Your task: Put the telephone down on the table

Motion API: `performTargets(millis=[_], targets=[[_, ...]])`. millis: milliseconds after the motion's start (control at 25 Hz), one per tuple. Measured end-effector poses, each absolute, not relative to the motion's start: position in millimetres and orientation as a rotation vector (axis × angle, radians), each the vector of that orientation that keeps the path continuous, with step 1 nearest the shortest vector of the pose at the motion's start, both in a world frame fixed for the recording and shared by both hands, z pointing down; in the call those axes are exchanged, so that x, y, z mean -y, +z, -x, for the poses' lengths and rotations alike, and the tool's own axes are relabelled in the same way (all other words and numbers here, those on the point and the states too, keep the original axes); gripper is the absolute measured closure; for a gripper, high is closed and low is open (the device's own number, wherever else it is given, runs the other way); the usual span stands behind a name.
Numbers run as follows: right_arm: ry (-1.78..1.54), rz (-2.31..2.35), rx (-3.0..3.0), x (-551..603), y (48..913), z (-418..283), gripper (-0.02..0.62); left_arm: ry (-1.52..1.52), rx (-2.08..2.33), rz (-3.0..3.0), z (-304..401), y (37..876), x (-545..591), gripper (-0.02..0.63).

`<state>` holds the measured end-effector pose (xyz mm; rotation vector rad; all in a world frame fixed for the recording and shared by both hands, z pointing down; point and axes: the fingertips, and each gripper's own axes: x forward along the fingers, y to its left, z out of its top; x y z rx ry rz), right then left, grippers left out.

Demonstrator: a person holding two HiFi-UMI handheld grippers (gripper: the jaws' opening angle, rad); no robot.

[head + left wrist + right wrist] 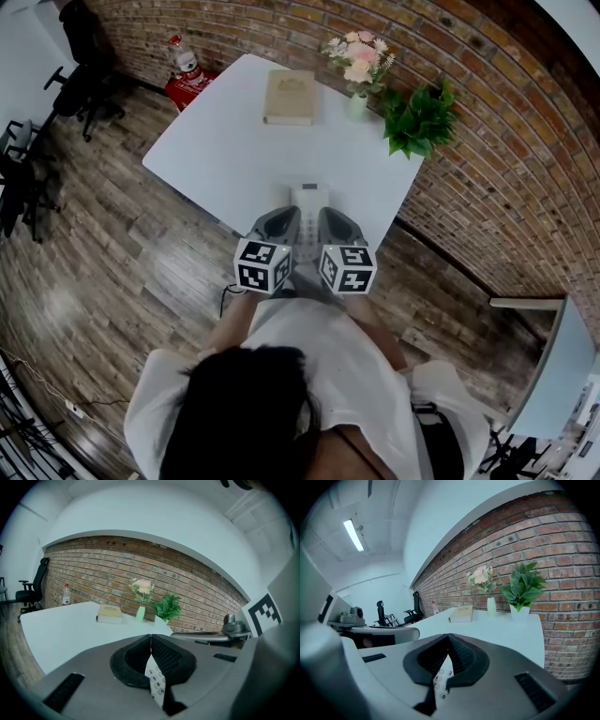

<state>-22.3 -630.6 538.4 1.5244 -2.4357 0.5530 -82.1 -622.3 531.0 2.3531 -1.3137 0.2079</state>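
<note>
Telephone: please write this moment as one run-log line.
telephone: at near edge of table | left gripper: shut on telephone | right gripper: shut on telephone | set down: cannot tell

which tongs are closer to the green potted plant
Right. In the head view the right tongs are down-left of the potted plant; the left tongs are farther left, beyond the telephone.
</note>
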Motion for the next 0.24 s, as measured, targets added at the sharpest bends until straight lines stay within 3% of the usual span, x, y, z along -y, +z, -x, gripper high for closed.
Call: performTargets(millis=[240], targets=[[0.547,-1.508,2.433,630.8,540.5,25.6,0.571,0.224,1.31,-2.34,84.2,536.6,621.0,0.58]])
